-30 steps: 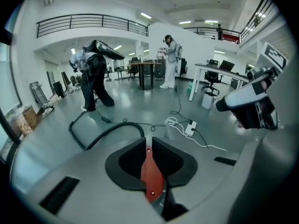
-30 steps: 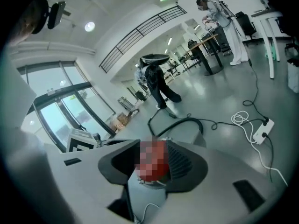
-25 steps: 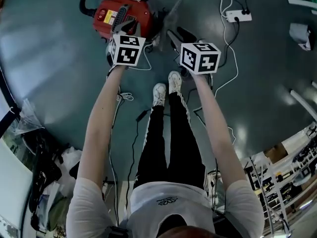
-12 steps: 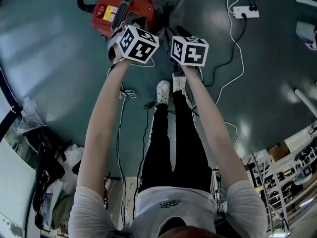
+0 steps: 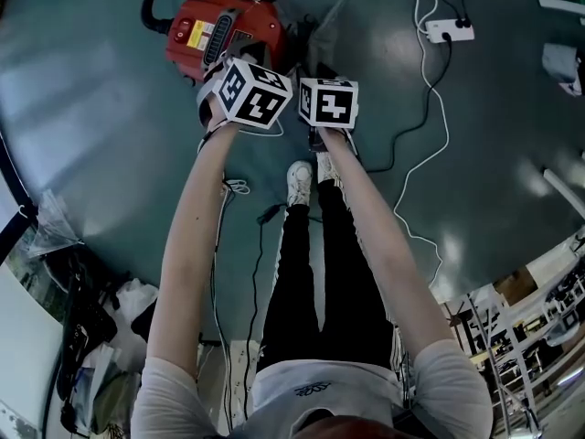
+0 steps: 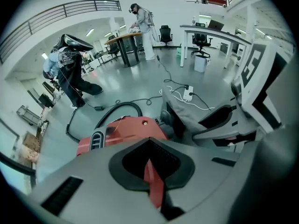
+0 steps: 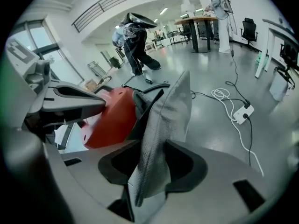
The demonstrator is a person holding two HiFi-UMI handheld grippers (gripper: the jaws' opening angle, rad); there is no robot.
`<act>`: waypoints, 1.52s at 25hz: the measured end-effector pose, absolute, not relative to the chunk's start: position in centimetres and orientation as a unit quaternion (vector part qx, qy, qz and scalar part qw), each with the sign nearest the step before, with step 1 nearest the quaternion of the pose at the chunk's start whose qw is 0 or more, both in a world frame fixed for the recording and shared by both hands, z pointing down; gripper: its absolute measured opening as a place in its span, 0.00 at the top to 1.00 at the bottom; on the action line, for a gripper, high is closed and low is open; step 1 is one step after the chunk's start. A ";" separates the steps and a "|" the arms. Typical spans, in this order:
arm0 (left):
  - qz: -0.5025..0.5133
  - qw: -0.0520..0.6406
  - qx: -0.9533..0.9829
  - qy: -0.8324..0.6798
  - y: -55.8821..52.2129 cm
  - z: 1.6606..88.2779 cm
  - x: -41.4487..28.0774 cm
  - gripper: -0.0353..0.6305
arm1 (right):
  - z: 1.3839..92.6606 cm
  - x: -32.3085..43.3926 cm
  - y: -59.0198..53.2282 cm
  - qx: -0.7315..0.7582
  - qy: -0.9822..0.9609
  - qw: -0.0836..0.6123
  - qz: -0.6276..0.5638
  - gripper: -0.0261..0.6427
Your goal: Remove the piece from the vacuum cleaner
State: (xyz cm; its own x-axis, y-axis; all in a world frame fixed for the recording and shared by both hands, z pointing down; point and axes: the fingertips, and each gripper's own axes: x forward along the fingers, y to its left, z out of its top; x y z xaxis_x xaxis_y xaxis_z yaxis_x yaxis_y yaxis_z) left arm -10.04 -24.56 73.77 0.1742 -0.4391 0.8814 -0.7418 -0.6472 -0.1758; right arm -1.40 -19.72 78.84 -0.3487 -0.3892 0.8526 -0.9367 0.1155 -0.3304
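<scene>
The red vacuum cleaner stands on the floor just ahead of both marker cubes. In the left gripper view its red body lies beyond the jaws. My left gripper is shut on a thin red piece that stands upright between the pads. My right gripper is shut on the grey fabric dust bag, which rises from the jaws beside the red body. The two grippers sit side by side, close together. In the head view the cubes hide the jaws.
A black hose curls from the vacuum's far side. A white power strip with cables lies on the floor to the right. The person's shoes stand just behind the grippers. Bags and shelving crowd the lower edges. People and desks are far off.
Both grippers have drawn closer together at the vacuum; the right one moved left toward the left one, and the left cube has tilted.
</scene>
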 end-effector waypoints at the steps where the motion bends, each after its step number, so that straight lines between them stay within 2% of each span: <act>1: 0.510 0.148 0.751 -0.393 -24.7 73.8 -10.0 0.94 | 79.2 -1.2 -19.9 0.485 -0.681 0.311 0.451 0.73; 4: 0.514 0.141 0.749 -0.394 -24.7 73.7 -9.8 0.94 | 79.5 -0.5 -20.0 0.478 -0.679 0.331 0.449 0.74; 6: 0.516 0.139 0.747 -0.395 -24.6 73.7 -9.9 0.94 | 79.7 0.6 -19.8 0.483 -0.671 0.329 0.457 0.88; 8: 0.518 0.139 0.745 -0.397 -24.6 73.7 -10.0 0.94 | 79.9 1.6 -19.6 0.484 -0.668 0.326 0.462 0.90; 15: 0.525 0.134 0.742 -0.394 -24.6 73.8 -9.8 0.94 | 80.0 2.6 -19.7 0.454 -0.700 0.347 0.428 0.90; 21: 0.526 0.135 0.740 -0.398 -24.6 73.7 -9.8 0.94 | 80.6 3.4 -20.3 0.453 -0.695 0.329 0.452 0.90; 25: 0.529 0.131 0.741 -0.392 -24.7 73.8 -9.8 0.94 | 80.8 3.9 -21.4 0.436 -0.701 0.343 0.448 0.90; 31: 0.534 0.126 0.743 -0.383 -24.4 73.7 -9.8 0.94 | 80.9 3.5 -18.5 0.451 -0.691 0.306 0.475 0.90; 34: 0.556 0.097 0.735 -0.376 -25.2 74.0 -10.0 0.94 | 81.3 3.3 -17.6 0.447 -0.703 0.335 0.440 0.91; 38: 0.564 0.108 0.726 -0.379 -26.5 74.3 -11.6 0.95 | 81.4 3.3 -17.7 0.440 -0.703 0.348 0.437 0.92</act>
